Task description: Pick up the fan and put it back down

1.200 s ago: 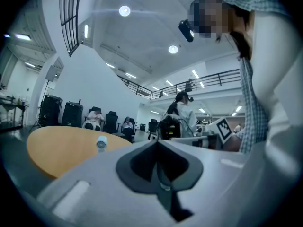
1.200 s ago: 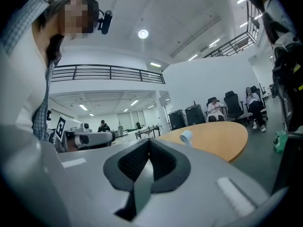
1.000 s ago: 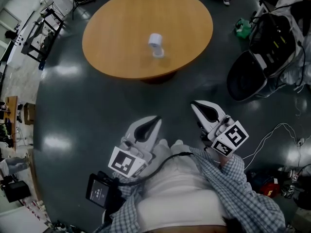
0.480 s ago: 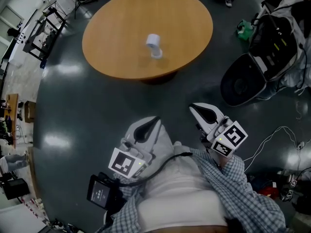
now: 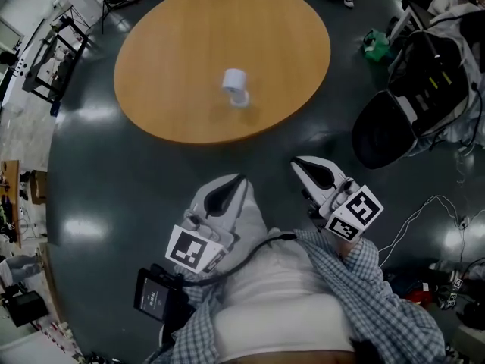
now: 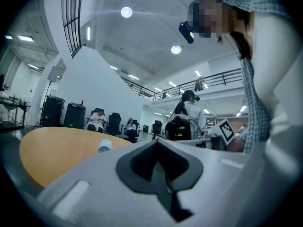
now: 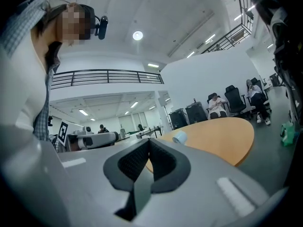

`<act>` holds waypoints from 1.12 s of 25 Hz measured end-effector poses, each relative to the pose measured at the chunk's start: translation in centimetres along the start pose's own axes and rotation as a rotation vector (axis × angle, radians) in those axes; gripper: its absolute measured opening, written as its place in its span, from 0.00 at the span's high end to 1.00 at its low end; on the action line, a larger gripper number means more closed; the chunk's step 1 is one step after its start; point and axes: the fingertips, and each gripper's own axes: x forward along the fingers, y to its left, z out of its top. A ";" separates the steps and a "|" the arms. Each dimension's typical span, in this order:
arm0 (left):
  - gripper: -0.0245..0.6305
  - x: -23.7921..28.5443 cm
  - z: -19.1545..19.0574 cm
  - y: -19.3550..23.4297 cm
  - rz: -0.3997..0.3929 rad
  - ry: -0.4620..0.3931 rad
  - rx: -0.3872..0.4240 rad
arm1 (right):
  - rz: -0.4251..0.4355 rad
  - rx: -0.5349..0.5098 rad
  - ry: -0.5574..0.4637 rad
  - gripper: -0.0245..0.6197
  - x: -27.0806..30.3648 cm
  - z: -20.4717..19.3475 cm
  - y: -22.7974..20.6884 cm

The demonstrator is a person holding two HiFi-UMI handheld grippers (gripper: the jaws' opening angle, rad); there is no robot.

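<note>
Fan (image 5: 235, 86) untouched; tools (image 5: 244, 178) (image 5: 296, 161) empty, seemingly closed.

Round wooden table (image 5: 189, 67), glossy dark floor (image 5: 114, 173), round ceiling lights (image 6: 126, 12).

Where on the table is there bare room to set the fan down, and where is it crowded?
Only the fan stands on the table, near its middle; bare wood runs from it to every edge. The floor near the table's front edge is open too. Crowded: the floor at right, with bags and cables.
</note>
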 end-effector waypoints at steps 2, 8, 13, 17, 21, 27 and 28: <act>0.96 1.2 0.6 2.0 -0.011 -0.004 -0.003 | -0.009 -0.027 0.005 0.95 2.1 0.6 -1.1; 0.96 4.6 2.6 8.7 -0.036 -0.012 -0.007 | 0.015 -0.136 0.032 0.95 8.9 2.4 -3.7; 0.96 7.2 2.2 13.4 -0.036 0.015 -0.013 | 0.023 -0.191 0.109 0.90 13.3 1.1 -7.4; 0.96 8.4 1.5 15.7 -0.016 0.036 -0.042 | 0.038 -0.236 0.236 0.84 15.2 -2.4 -10.7; 0.96 8.0 0.4 18.0 0.025 0.073 -0.076 | 0.052 -0.252 0.359 0.80 17.3 -5.7 -12.7; 0.96 9.4 -1.6 19.7 0.109 0.105 -0.112 | 0.108 -0.293 0.446 0.66 19.4 -9.5 -16.2; 0.96 9.6 -1.7 19.8 0.120 0.105 -0.114 | 0.108 -0.294 0.449 0.65 19.5 -9.7 -16.7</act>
